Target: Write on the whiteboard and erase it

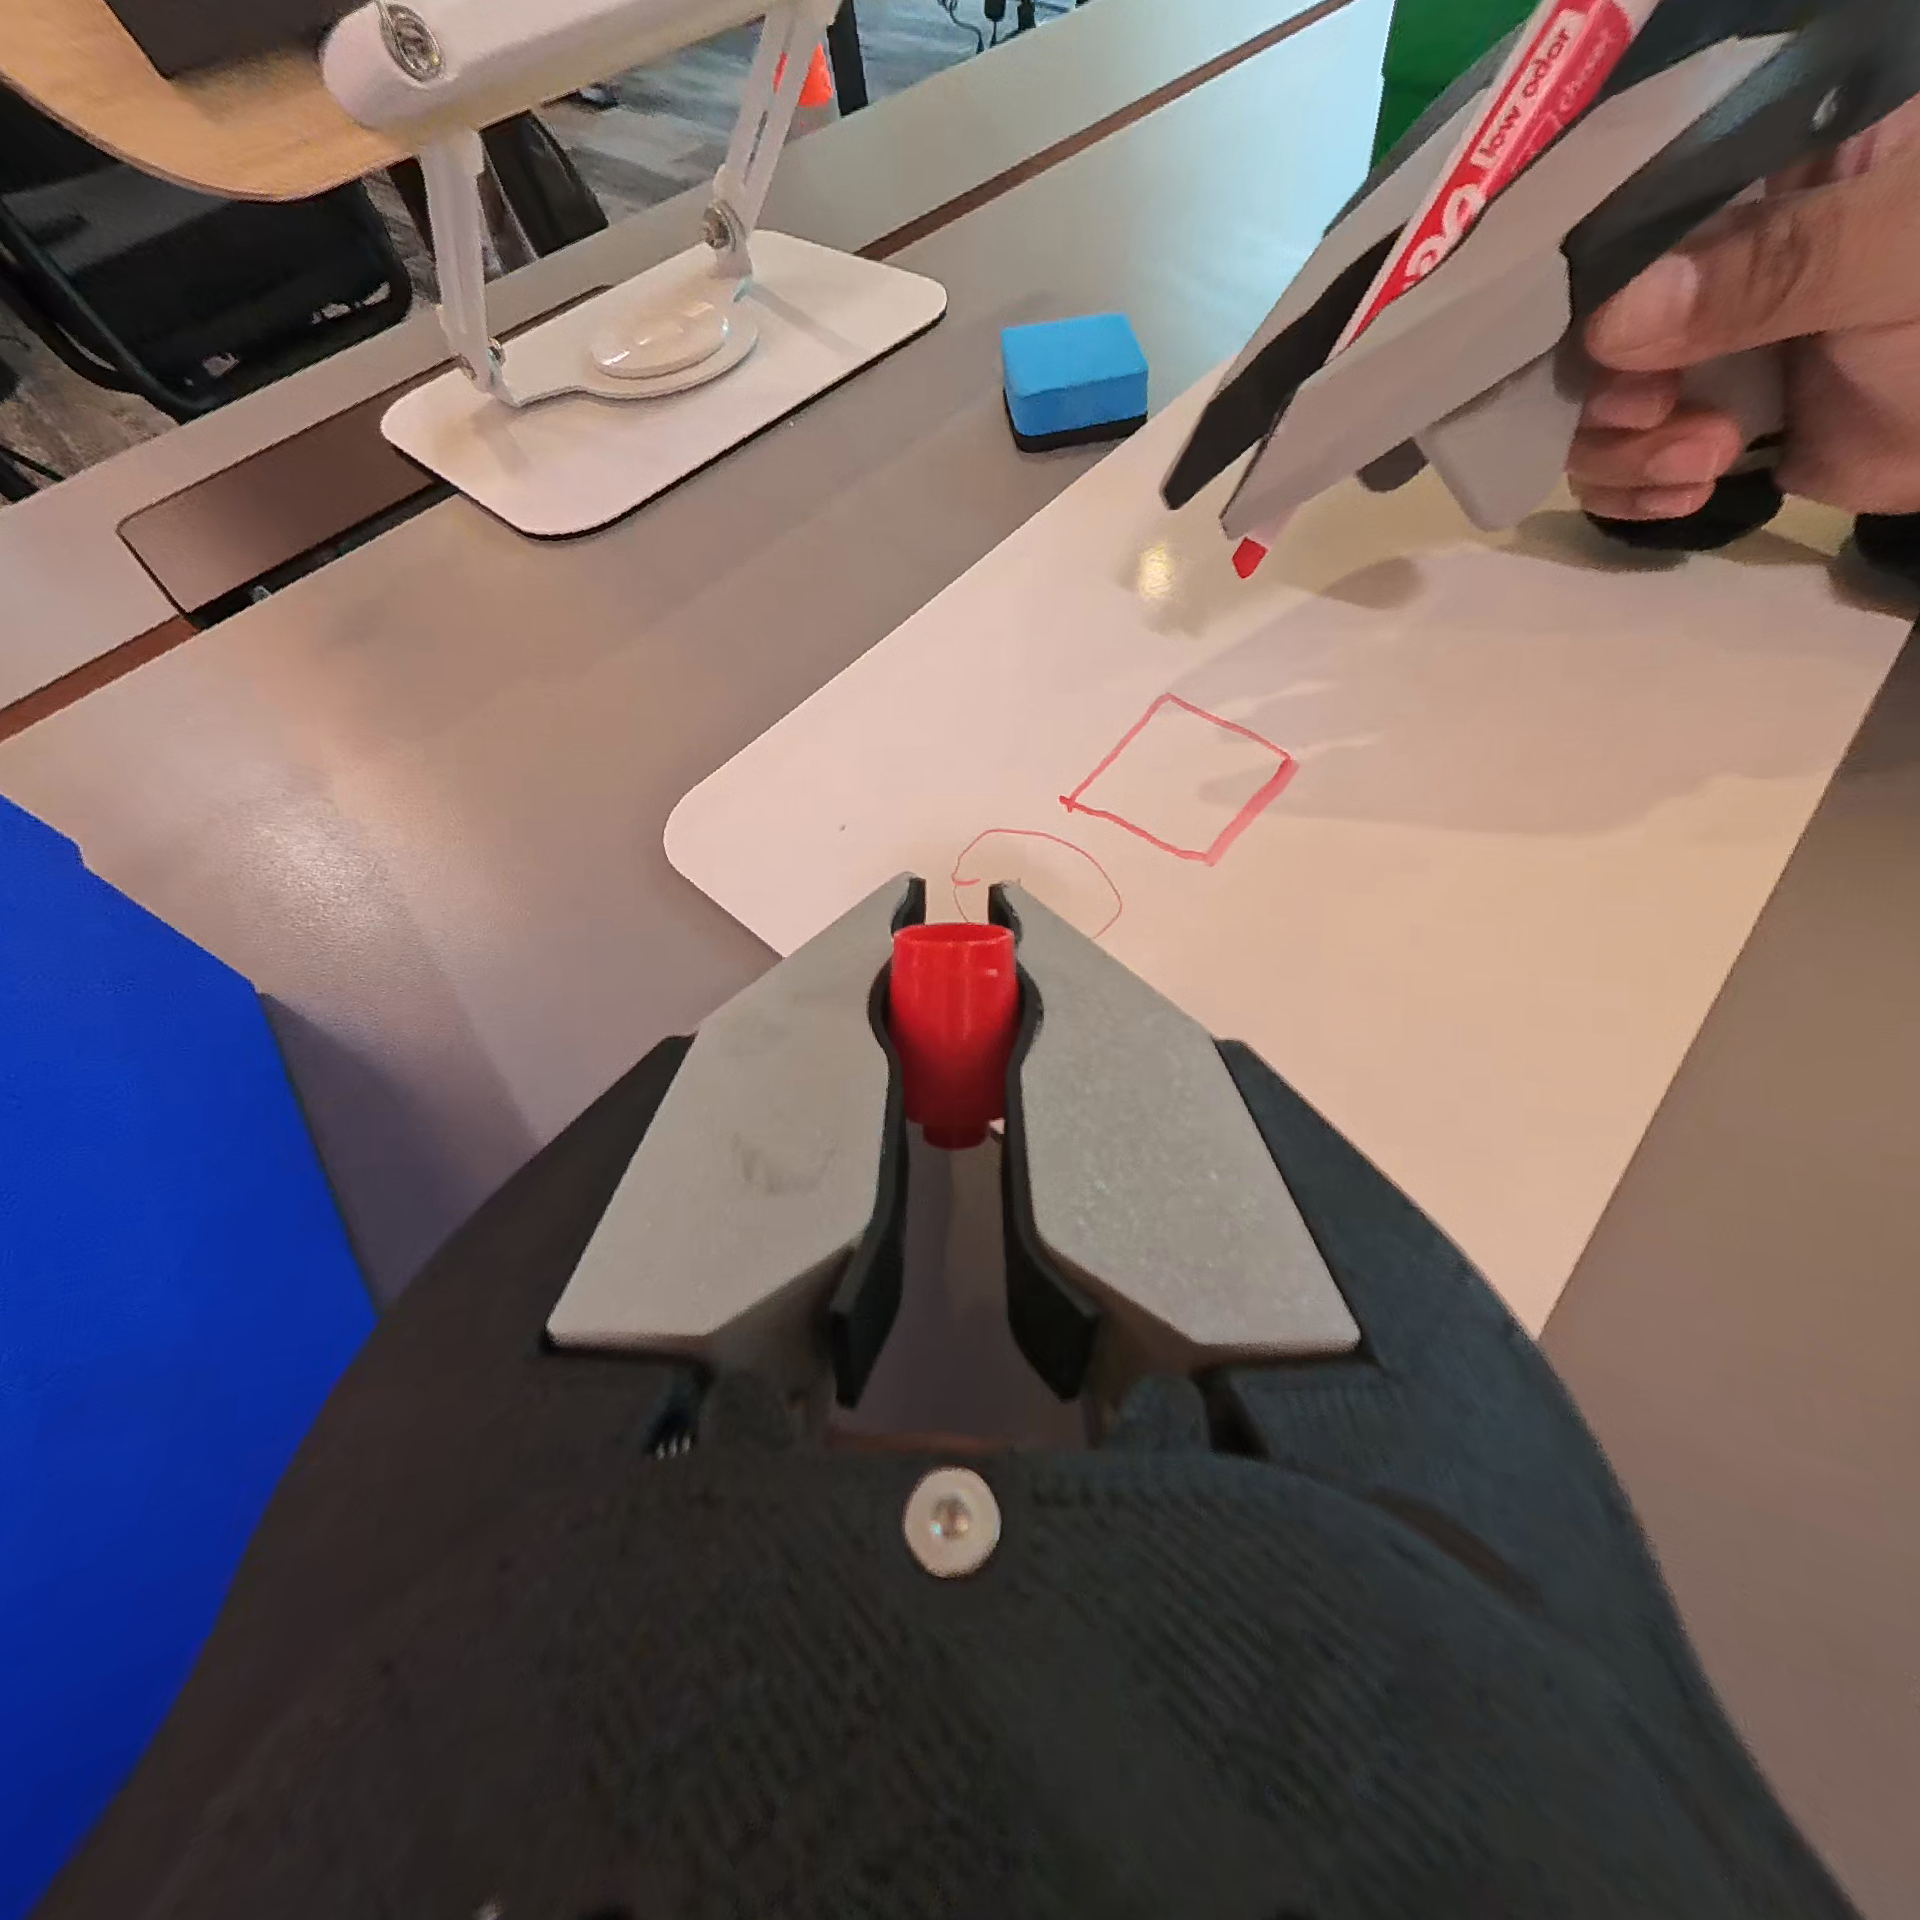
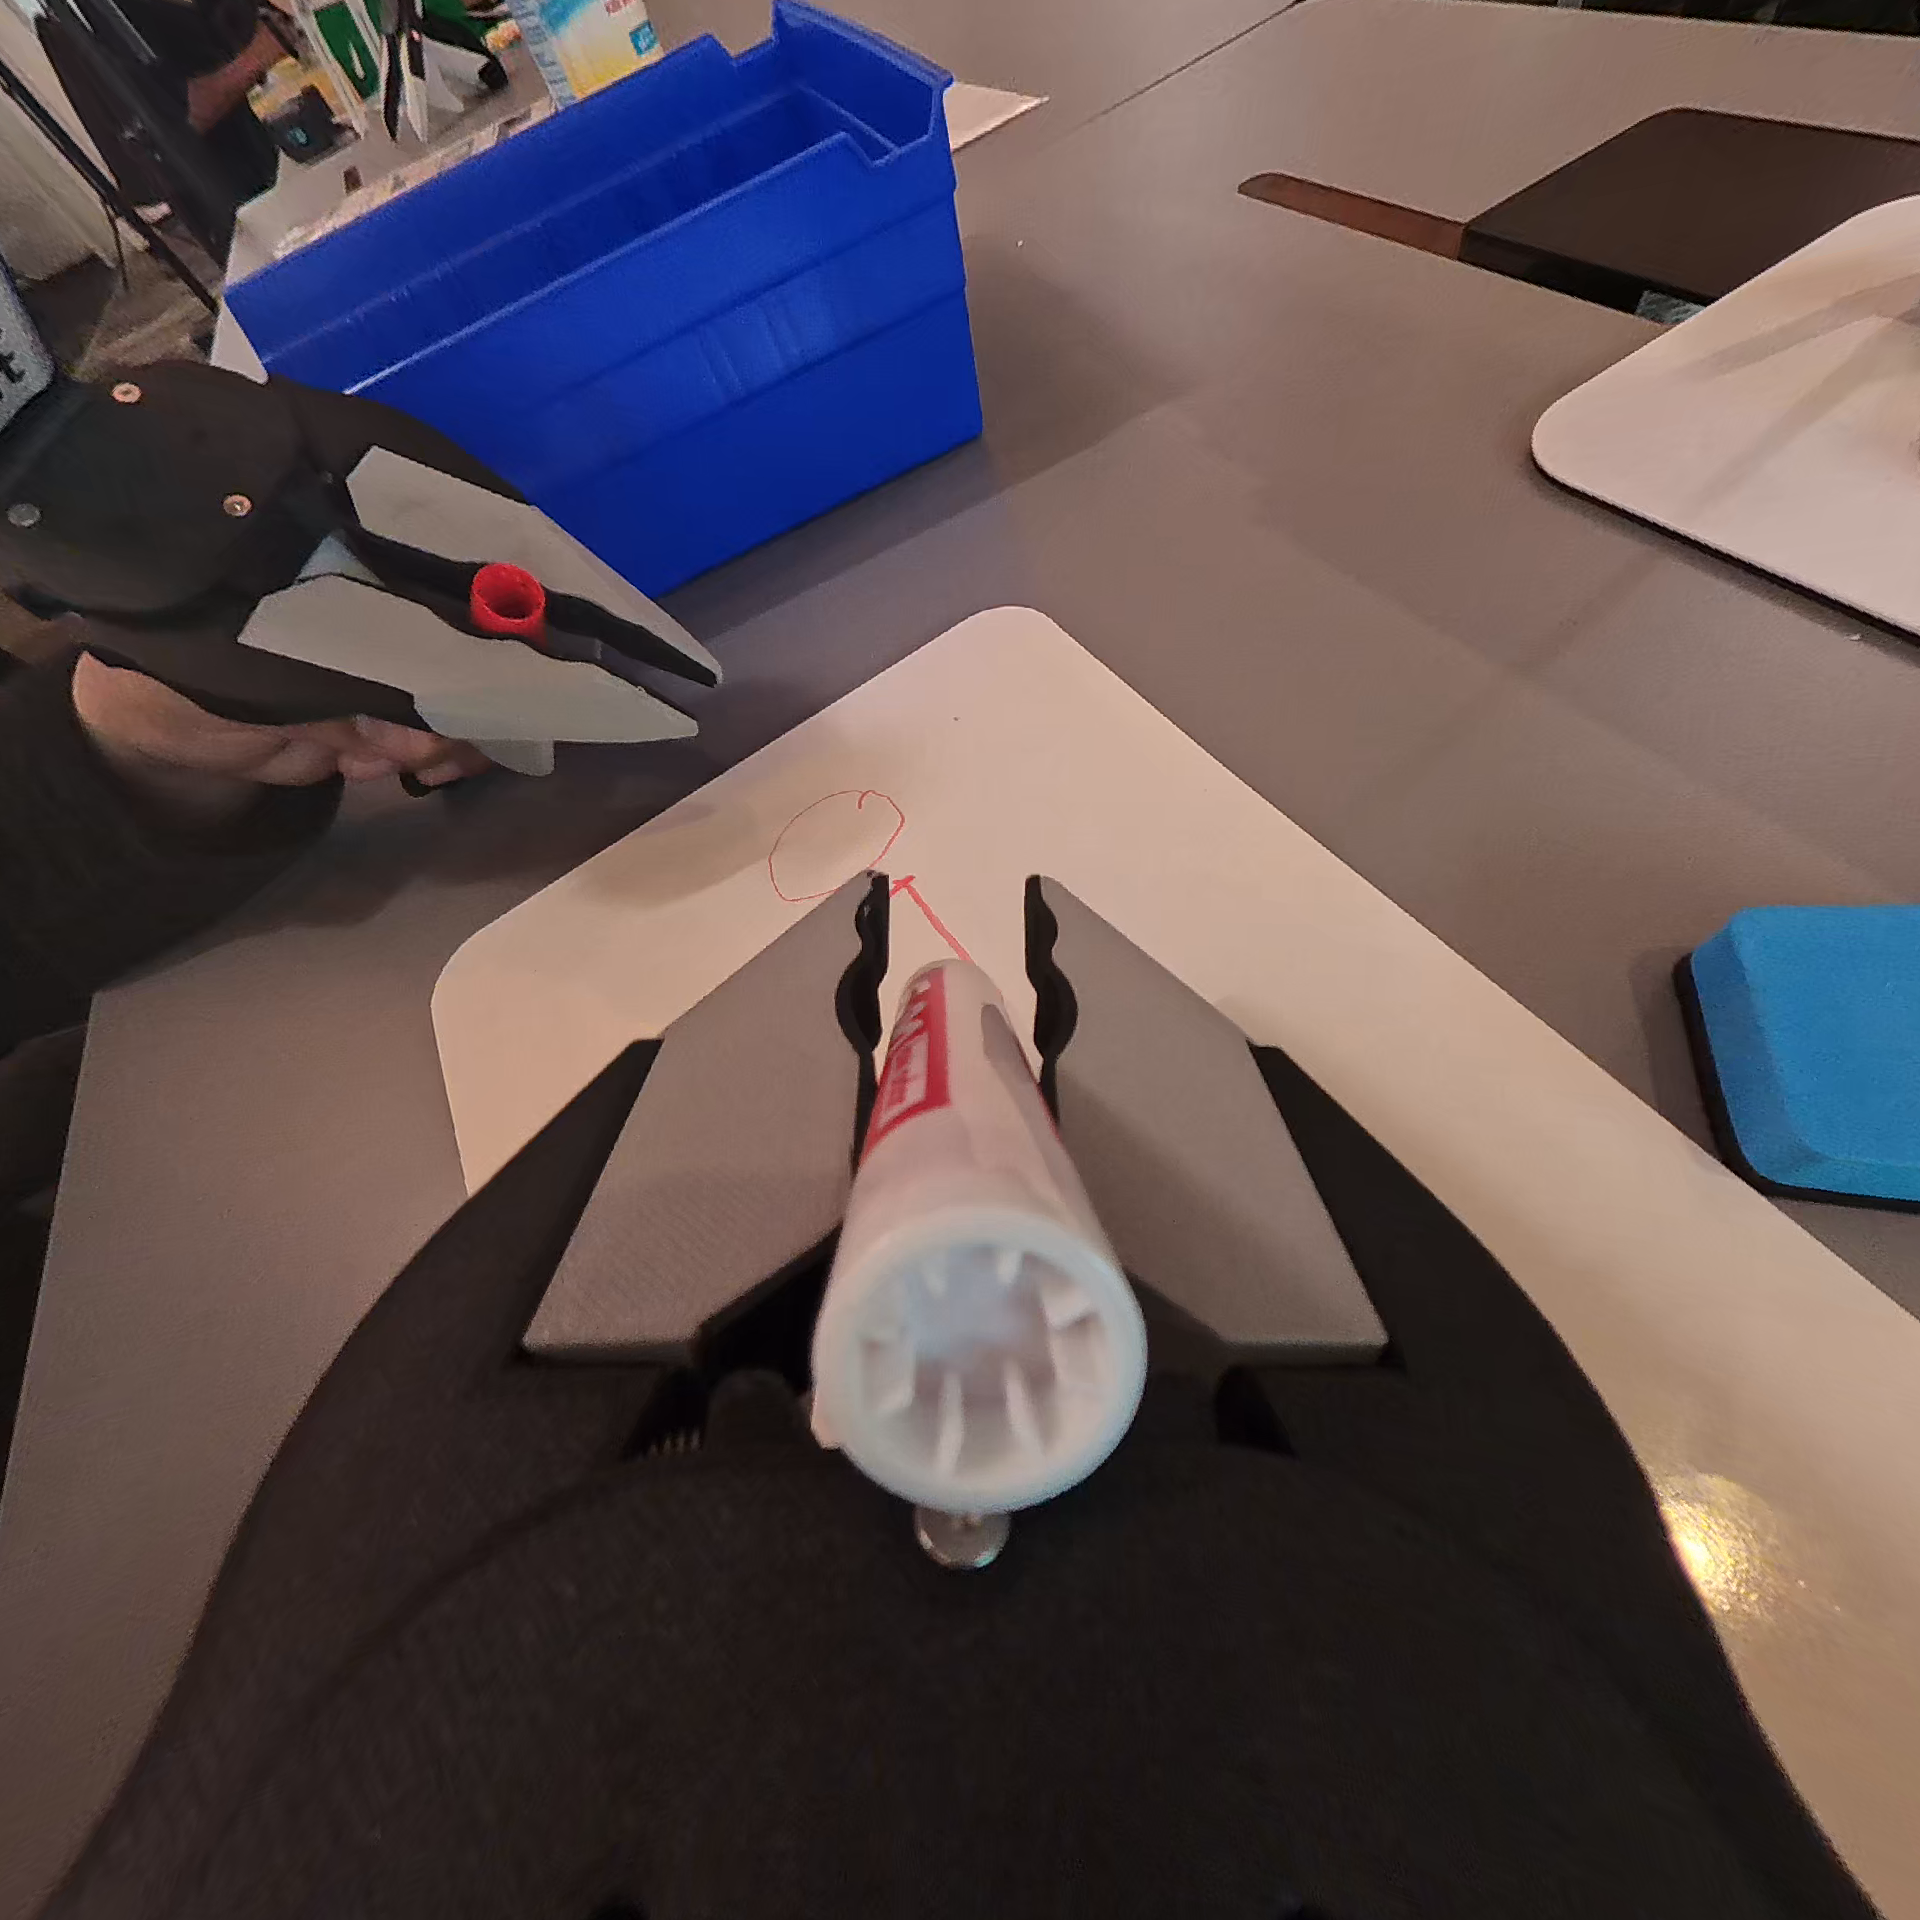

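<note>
The whiteboard [image 1: 1403,1039] lies flat on the grey table and bears a red square [image 1: 1179,779] and a red circle [image 1: 1039,883]. My left gripper [image 1: 956,896] is shut on the marker's red cap [image 1: 951,1023] at the board's near corner. My right gripper [image 1: 1210,509] is shut on the red marker [image 1: 1496,145], whose tip [image 1: 1247,556] hangs just above the board beyond the square. In the right wrist view the marker [image 2: 966,1195] runs between my right gripper's [image 2: 956,894] fingers over the whiteboard [image 2: 1195,810]. The circle [image 2: 836,844] lies ahead, and the left gripper [image 2: 698,701] holds the cap [image 2: 506,600].
A blue eraser [image 1: 1075,379] [image 2: 1818,1049] sits on the table just off the board's edge. A white stand with a flat base [image 1: 665,384] [image 2: 1766,468] is behind it. A blue bin [image 2: 675,312] [image 1: 125,1247] stands by the board's corner near the left gripper.
</note>
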Action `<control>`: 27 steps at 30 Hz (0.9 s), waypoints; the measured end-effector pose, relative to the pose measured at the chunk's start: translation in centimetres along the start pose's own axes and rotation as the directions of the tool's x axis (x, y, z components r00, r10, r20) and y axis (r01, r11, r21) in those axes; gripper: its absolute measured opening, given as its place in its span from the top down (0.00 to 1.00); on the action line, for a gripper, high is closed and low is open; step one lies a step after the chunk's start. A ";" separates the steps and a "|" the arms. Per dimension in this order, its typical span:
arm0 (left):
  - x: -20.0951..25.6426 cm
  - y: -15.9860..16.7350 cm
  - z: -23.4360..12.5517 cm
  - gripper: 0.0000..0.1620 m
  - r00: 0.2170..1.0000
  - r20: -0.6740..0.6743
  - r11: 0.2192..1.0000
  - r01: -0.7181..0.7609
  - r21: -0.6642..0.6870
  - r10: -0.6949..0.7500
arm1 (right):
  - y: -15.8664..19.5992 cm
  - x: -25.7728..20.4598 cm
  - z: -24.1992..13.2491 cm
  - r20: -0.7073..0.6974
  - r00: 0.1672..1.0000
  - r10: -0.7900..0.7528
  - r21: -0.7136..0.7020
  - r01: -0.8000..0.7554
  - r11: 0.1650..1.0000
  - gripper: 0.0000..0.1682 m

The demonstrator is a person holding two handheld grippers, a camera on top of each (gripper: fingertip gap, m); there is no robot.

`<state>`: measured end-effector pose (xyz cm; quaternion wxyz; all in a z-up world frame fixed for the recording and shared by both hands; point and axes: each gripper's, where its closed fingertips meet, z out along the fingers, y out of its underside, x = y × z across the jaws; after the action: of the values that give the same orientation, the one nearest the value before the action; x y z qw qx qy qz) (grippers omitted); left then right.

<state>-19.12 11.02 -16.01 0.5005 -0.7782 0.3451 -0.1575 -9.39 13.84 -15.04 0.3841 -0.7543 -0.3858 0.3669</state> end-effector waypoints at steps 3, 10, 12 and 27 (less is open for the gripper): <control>-0.1 0.0 0.0 0.94 1.000 0.003 1.000 -0.002 0.000 0.002 | 0.1 0.1 -0.3 -0.002 1.000 -0.003 0.000 0.003 1.000 0.86; -0.2 0.2 0.0 0.94 1.000 0.007 1.000 -0.011 -0.008 0.012 | 1.7 0.8 0.1 -0.039 0.999 -0.025 -0.092 0.022 0.995 0.86; -0.3 0.1 0.0 0.94 1.000 0.008 1.000 -0.003 -0.007 0.003 | 2.2 0.7 0.5 -0.044 0.999 -0.027 -0.118 0.021 0.993 0.86; -0.1 0.3 0.2 0.94 1.000 0.008 1.000 -0.018 -0.025 0.018 | 3.3 -0.1 1.9 -0.055 0.996 -0.067 -0.188 0.056 0.981 0.86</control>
<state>-19.20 11.11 -16.38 0.4935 -0.7819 0.3519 -0.1456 -10.10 13.03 -18.68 0.3348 -0.7855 -0.4294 0.2940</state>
